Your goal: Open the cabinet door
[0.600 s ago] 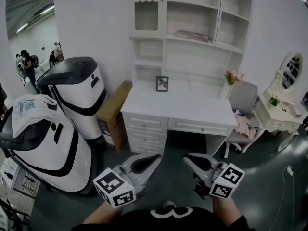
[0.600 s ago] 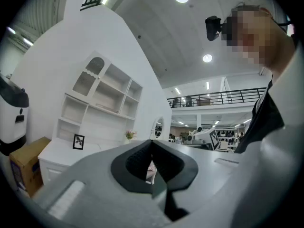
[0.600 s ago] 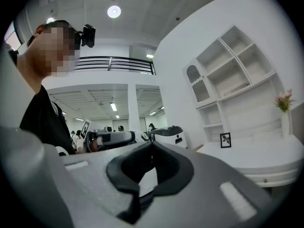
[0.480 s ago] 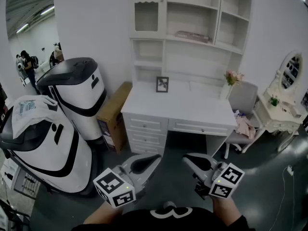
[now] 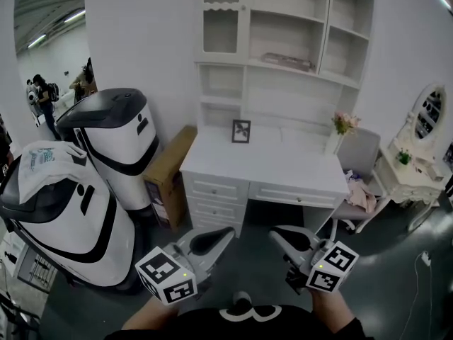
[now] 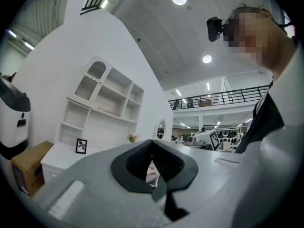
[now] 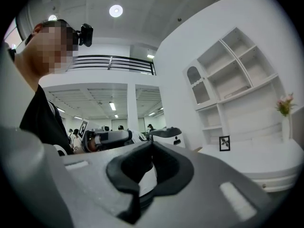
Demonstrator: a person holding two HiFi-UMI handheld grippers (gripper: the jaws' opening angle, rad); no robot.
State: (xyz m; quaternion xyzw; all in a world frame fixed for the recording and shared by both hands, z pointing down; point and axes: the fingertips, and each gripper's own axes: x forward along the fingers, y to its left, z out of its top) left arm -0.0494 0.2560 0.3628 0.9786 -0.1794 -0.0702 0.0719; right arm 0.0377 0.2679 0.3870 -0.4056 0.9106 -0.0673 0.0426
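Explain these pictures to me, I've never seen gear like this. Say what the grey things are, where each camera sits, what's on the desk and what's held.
A person holds two grey hand tools, each ending in tongs. The head view looks down from the person's head: left tongs at left, right tongs at right, each carrying a marker cube. The other two pictures come from cameras riding on each tool, looking along its tongs. Both tongs are shut and hold nothing. Ahead stands a white desk bearing a small picture frame and pink flowers, with shelves above; the arched cabinet door at their top left is not yet touched.
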